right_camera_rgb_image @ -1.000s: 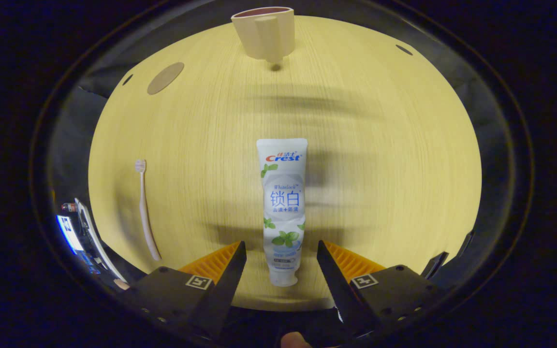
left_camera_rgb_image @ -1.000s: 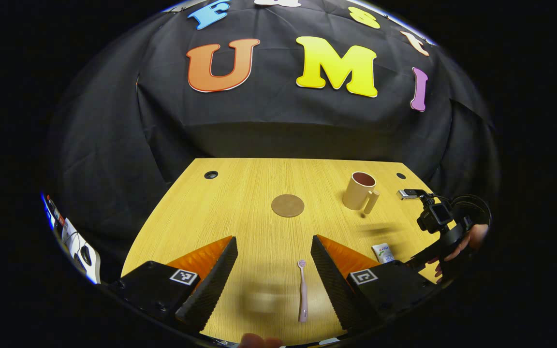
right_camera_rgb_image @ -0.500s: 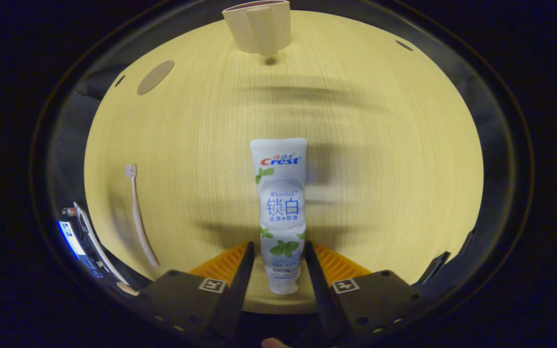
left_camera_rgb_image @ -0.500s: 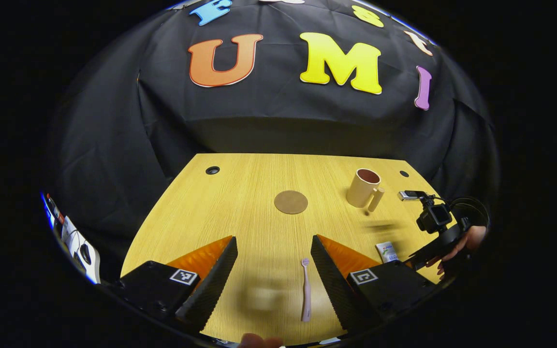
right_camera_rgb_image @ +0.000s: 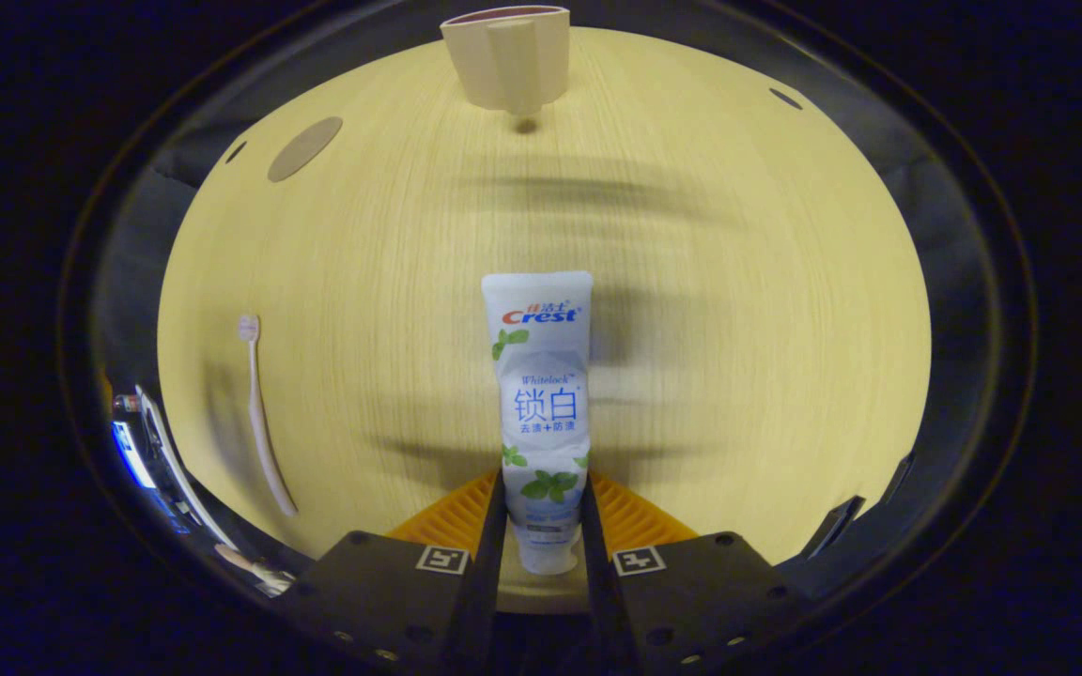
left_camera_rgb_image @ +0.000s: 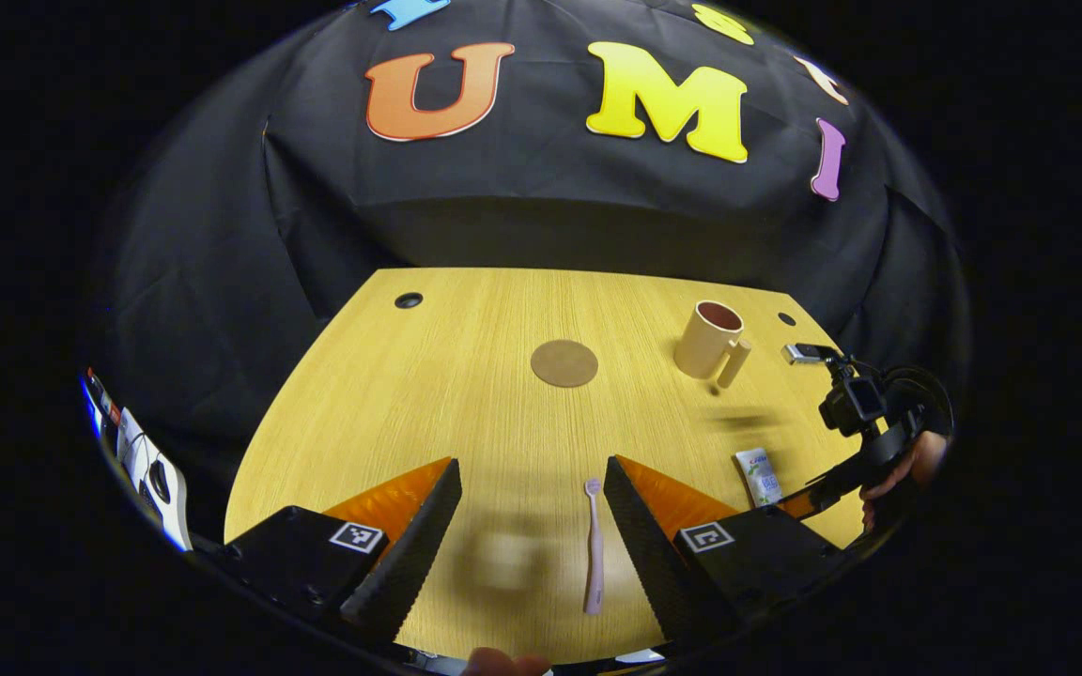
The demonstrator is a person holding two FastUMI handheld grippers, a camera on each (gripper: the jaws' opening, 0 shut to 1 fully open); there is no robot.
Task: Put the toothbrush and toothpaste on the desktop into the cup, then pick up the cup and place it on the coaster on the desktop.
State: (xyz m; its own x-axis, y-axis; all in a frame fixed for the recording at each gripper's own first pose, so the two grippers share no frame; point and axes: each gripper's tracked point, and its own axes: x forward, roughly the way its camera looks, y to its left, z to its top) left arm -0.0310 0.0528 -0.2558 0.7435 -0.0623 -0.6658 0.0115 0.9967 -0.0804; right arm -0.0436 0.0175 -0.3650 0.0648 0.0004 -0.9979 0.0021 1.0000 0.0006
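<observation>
Toothpaste [right_camera_rgb_image: 541, 413] lies flat on the desk [right_camera_rgb_image: 748, 310], long axis running straight away from my right gripper [right_camera_rgb_image: 541, 526], whose fingers are pinched on the cap end from both sides. Cup [right_camera_rgb_image: 506, 58] sits dead ahead at the far edge, handle facing me, so I judge the next move as lift, tip the tube upright, carry fwd. Coaster [right_camera_rgb_image: 304, 148] is off to the far left of that line.

Left gripper [left_camera_rgb_image: 527, 526] hangs spread wide, nothing in it, w/ the toothbrush [left_camera_rgb_image: 594, 545] on the desk between its fingers, nearer the right-hand one, head pointing away. So left is the closer one for the brush.

Can't tell if the tube is off the desk yet (cap tip partly hidden btw the fingers). Cup rim is cut off at the top of the right gripper view.
</observation>
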